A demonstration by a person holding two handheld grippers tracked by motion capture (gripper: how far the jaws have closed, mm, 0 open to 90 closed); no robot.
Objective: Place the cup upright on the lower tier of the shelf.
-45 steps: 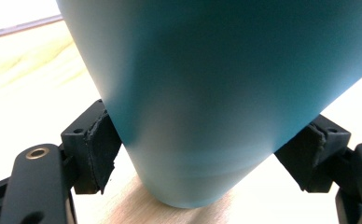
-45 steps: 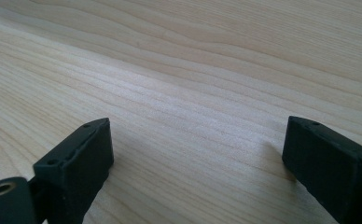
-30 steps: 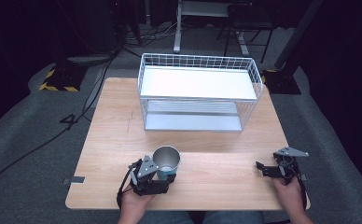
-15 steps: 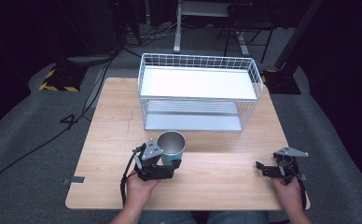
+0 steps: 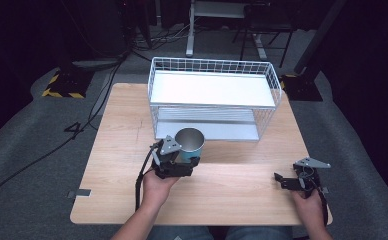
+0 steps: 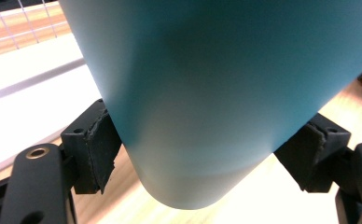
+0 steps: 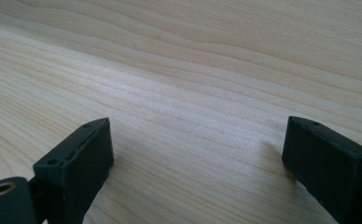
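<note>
The left gripper (image 5: pixel 182 159) is pinching a cup (image 5: pixel 189 145), its fingers (image 6: pixel 97 149) pressing on opposite sides of the cup's lower wall. The cup is a plain cylinder with a matte teal outside and a shiny metal inside (the open mouth is facing up in the high view). In the left gripper view the teal wall (image 6: pixel 216 93) is looming large, smooth and unmarked, its rounded bottom edge showing just above the wood; whether it is touching the tabletop (image 5: pixel 117 150) cannot be told.

In the high view the cup is sitting near the tabletop's centre, slightly toward 9 o'clock, with the rack (image 5: pixel 212 100) just beyond it at 12 o'clock. The rack is a white wire frame with two white shelves, and the cup is standing just in front of the lower shelf's front edge, outside the frame.

The right gripper (image 5: pixel 284 181) is resting toward 4 o'clock on the tabletop, well apart from the cup. Its fingers (image 7: pixel 76 158) are standing spread wide, with bare pale wood grain (image 7: pixel 193 116) between them and nothing held.

A hand is gripping each gripper from the 6 o'clock edge.
</note>
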